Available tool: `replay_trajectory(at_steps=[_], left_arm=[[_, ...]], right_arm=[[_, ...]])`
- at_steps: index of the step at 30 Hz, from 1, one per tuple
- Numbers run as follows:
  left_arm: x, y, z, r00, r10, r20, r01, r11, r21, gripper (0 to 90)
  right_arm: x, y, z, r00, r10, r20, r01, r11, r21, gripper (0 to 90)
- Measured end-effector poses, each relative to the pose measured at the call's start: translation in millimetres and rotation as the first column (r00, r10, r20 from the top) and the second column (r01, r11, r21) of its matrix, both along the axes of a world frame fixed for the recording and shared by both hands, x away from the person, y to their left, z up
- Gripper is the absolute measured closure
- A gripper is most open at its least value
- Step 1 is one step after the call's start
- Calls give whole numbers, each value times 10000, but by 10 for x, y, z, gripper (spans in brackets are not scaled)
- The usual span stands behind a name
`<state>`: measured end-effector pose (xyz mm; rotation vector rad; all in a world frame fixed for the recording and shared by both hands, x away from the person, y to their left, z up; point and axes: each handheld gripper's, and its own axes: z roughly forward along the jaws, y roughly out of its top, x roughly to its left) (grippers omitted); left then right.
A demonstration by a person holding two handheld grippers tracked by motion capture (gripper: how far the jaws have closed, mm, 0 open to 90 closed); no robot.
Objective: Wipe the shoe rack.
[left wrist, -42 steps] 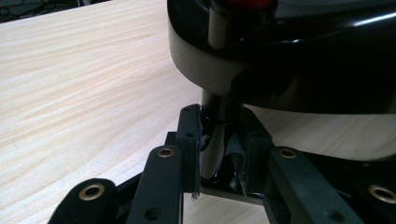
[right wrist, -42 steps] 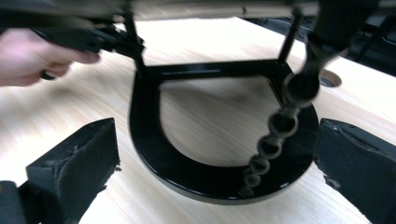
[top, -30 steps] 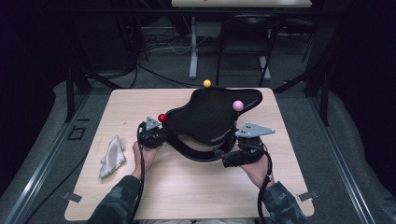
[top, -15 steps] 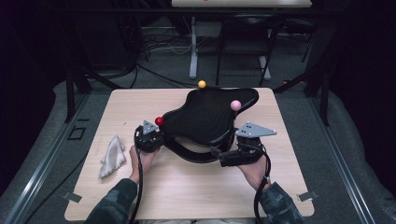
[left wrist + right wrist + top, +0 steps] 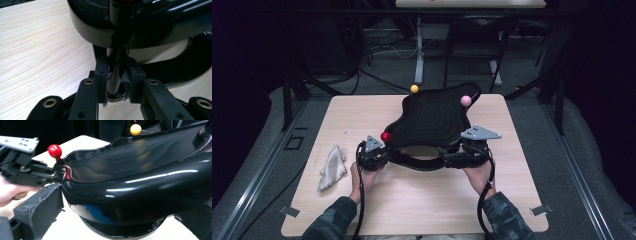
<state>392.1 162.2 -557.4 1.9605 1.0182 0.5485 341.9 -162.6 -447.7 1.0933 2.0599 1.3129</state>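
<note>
the glossy black wavy-rimmed tray (image 5: 432,122) sits mid-table, tilted. left gripper (image 5: 117,80) is clamped on its upright post; right gripper (image 5: 460,159) straddles the near rim (closure cannot be told). judged: grasp made, carrying remains.

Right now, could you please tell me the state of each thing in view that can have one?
Black tray: near edge lifted, tilted, held from both sides.
Left tool: shut on the tray's post.
Right tool: at the tray's near right edge; grip cannot be told.
Red ball: upright on the tray's rim.
Cloth: crumpled, lying apart on the table.
</note>
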Motion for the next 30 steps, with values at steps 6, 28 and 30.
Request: replay_trajectory(at_steps=[6,28,30], left_arm=[[-53,-45,-6,9999,-147,64,147,9999,5,746],[-244,-312,-20,9946,-1015,226,1015,9948,13,743],[-261,-335,-24,9940,-1066,265,1065,9943,30,743]], right_arm=[[113,41,-98,9994,-326,-83,327,9994,116,0],[103,-50,-116,9926,-1123,471,1118,9936,134,359],[106,-65,-119,9926,-1141,412,1135,9934,166,398]])
